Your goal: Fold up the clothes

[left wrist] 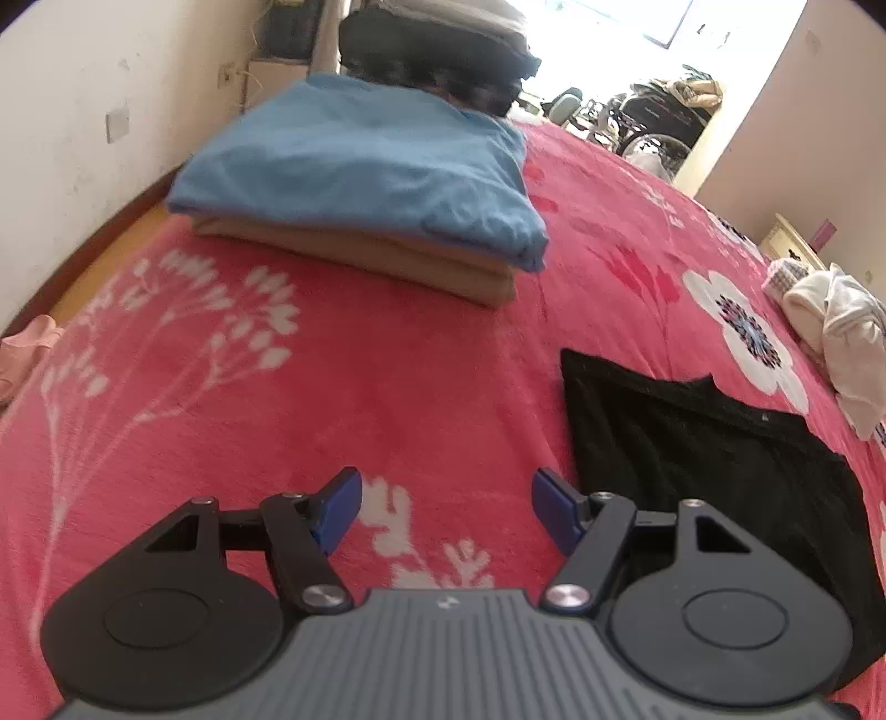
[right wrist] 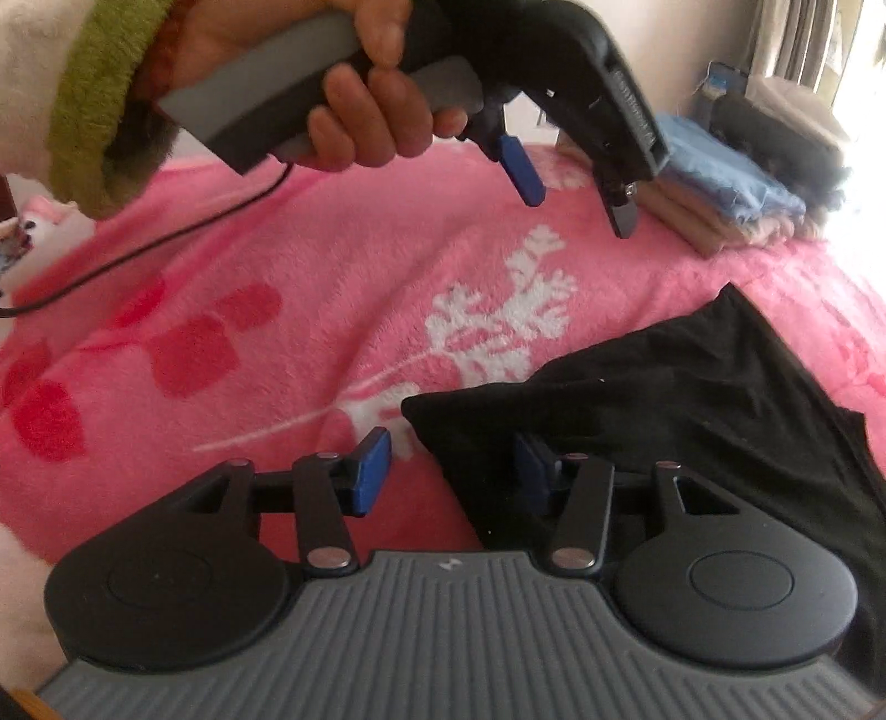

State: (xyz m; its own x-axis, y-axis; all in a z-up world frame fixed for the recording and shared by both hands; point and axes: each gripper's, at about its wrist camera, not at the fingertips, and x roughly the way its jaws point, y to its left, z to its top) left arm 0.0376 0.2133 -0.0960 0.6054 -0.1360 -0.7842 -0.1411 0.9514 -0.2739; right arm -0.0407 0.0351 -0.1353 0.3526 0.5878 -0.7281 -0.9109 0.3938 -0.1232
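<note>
A black garment [left wrist: 714,476] lies flat on the pink flowered blanket [left wrist: 332,387], to the right of my left gripper [left wrist: 446,512], which is open and empty just above the blanket. In the right wrist view the black garment [right wrist: 692,399] lies under and ahead of my right gripper [right wrist: 454,476], which is open, its right finger over the cloth's near corner. The left gripper [right wrist: 576,194] shows there too, held in a hand above the blanket, open.
A folded stack, blue garment [left wrist: 360,166] on a tan one [left wrist: 387,260], lies farther up the bed; it also shows in the right wrist view [right wrist: 720,177]. A white crumpled garment [left wrist: 836,338] lies at the right edge. Dark bedding [left wrist: 437,50] sits behind. A wall runs on the left.
</note>
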